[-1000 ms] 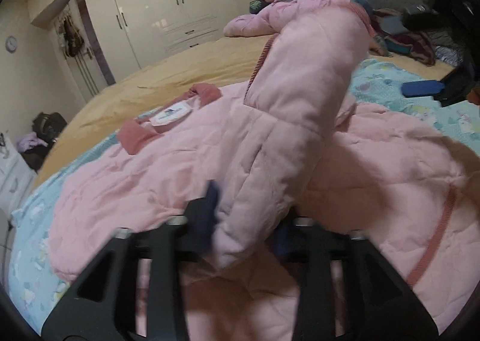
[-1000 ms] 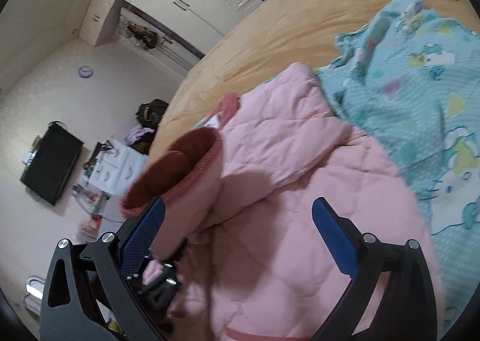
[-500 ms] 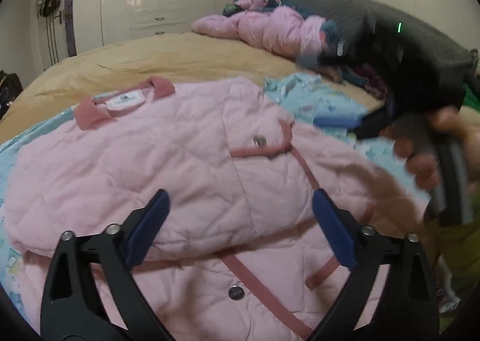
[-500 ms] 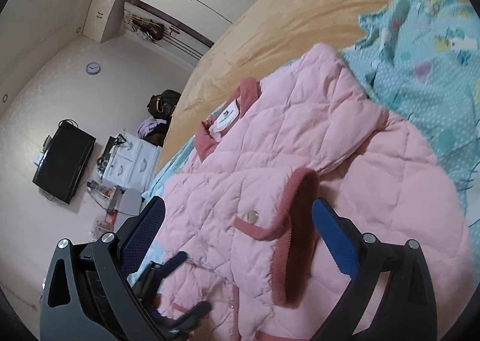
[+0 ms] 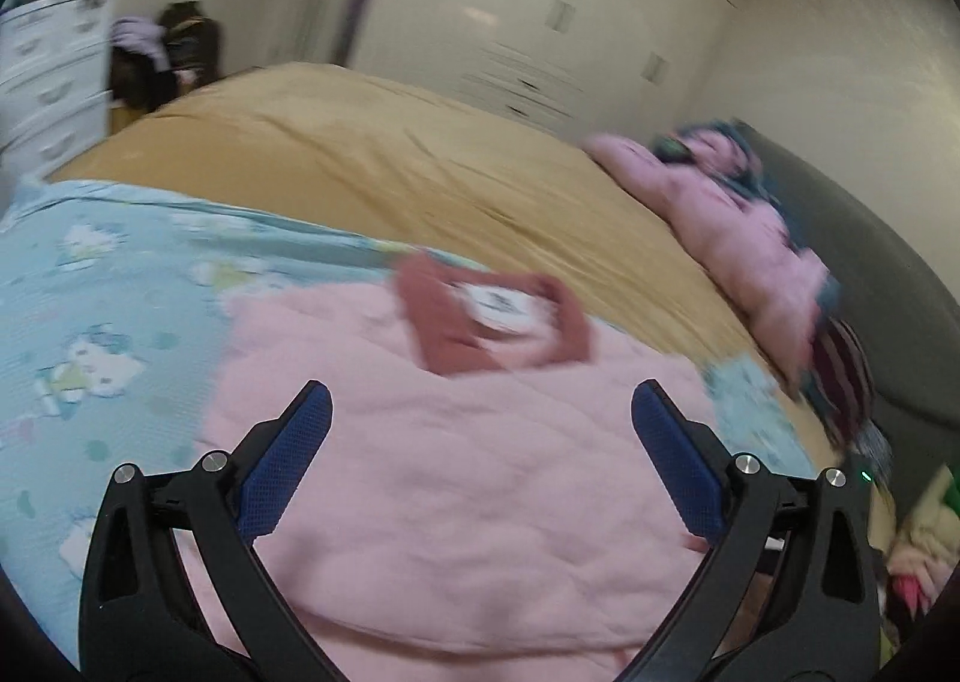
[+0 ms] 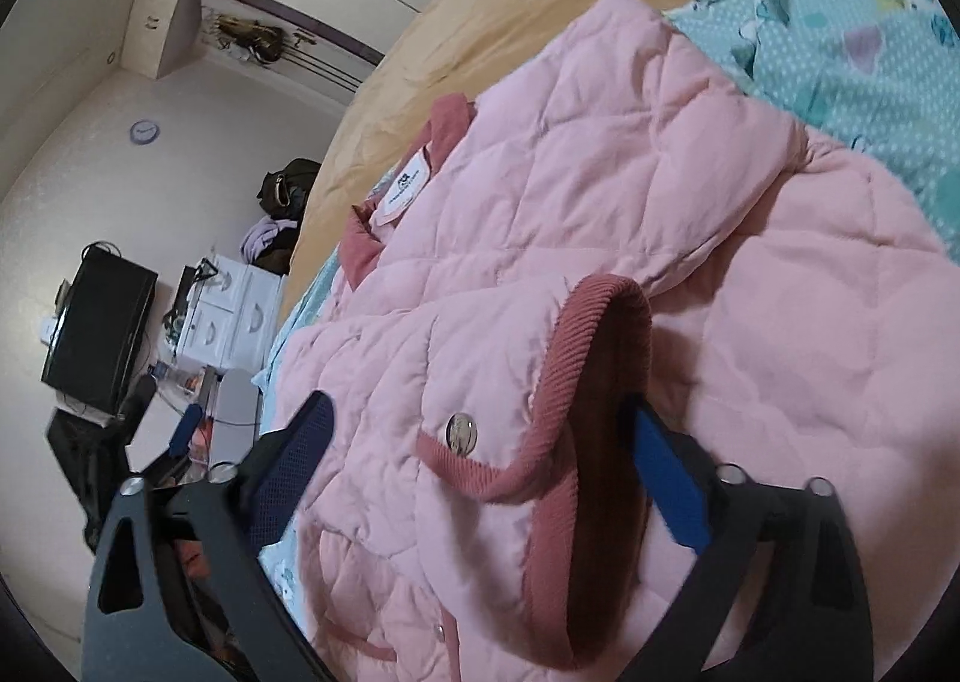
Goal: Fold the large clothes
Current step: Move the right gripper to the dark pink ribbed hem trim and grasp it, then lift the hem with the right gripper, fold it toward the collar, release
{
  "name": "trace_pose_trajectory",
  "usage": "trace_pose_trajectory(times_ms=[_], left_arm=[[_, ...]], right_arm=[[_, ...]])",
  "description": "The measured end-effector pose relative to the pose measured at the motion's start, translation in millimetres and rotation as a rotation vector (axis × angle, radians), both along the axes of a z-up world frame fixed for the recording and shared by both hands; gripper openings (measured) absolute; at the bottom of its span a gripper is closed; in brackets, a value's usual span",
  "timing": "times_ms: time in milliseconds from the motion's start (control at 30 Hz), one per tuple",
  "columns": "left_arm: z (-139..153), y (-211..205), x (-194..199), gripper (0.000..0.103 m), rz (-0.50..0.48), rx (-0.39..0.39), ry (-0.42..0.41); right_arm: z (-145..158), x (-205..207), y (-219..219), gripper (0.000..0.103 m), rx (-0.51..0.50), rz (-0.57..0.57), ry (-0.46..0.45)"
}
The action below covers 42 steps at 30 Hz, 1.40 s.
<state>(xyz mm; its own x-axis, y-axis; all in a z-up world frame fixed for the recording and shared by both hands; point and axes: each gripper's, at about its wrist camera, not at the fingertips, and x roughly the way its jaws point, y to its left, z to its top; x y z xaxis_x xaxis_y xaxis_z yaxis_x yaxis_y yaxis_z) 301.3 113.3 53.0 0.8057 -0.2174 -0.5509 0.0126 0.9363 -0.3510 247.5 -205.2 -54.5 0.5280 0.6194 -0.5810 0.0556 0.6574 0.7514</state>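
Note:
A pink quilted jacket [image 5: 480,478] lies flat on the bed, its dark-pink collar [image 5: 498,322] with a white label at the far end. My left gripper [image 5: 480,430] is open and empty, hovering over the jacket's upper body. In the right wrist view the jacket [image 6: 600,190] has a sleeve folded across its front, the ribbed cuff [image 6: 600,358] and a metal snap [image 6: 461,432] close by. My right gripper [image 6: 480,436] is open, its fingers either side of the cuff, holding nothing.
A light blue cartoon-print sheet [image 5: 102,292] lies under the jacket on the mustard bedspread [image 5: 360,160]. A pile of pink clothes [image 5: 750,226] sits by the grey headboard. White wardrobes [image 5: 540,22], white drawers [image 6: 228,316] and a black TV [image 6: 96,334] stand off the bed.
My left gripper let go of the sleeve, which now lies folded across the jacket front, and swung left towards the collar. My right gripper came down around the cuff.

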Motion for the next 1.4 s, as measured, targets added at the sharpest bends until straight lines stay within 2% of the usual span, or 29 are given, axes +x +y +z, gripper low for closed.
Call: trace_pose_trajectory(times_ms=[67, 133, 200, 233, 300, 433, 667, 767, 900, 1000, 1100, 1400], left_arm=[[-8, 26, -4, 0.094, 0.056, -0.037, -0.014], [-18, 55, -11, 0.094, 0.122, -0.095, -0.03], [-26, 79, -11, 0.094, 0.19, -0.122, -0.002], [-27, 88, -11, 0.094, 0.211, -0.136, 0.014], [-30, 106, -14, 0.094, 0.241, -0.171, 0.022], [-29, 124, -19, 0.094, 0.282, -0.193, 0.018], [-29, 124, -16, 0.094, 0.275, -0.18, 0.013], [-28, 117, -12, 0.094, 0.261, -0.153, 0.011], [-30, 101, -5, 0.094, 0.218, -0.115, 0.019], [-32, 86, 0, 0.094, 0.179, -0.074, 0.034], [-34, 71, 5, 0.094, 0.141, -0.026, 0.038], [-46, 45, 16, 0.094, 0.068, 0.02, 0.066]], right_arm=[[-3, 2, 1, 0.078, -0.025, -0.012, -0.004], [-5, 5, 0, 0.064, -0.045, -0.028, -0.002], [-5, 5, 0, 0.034, -0.057, -0.038, -0.021], [-3, 6, 2, 0.032, -0.068, -0.036, -0.038], [7, 4, 10, 0.014, -0.15, -0.016, -0.092], [42, 5, 27, 0.012, -0.28, 0.043, -0.217], [146, 17, 61, 0.01, -0.483, 0.112, -0.548], [174, 28, 63, 0.01, -0.558, 0.098, -0.635], [179, 46, 60, 0.01, -0.608, 0.063, -0.664], [167, 60, 63, 0.01, -0.67, 0.064, -0.652], [151, 69, 60, 0.01, -0.678, 0.062, -0.619], [123, 77, 56, 0.01, -0.682, 0.041, -0.554]])
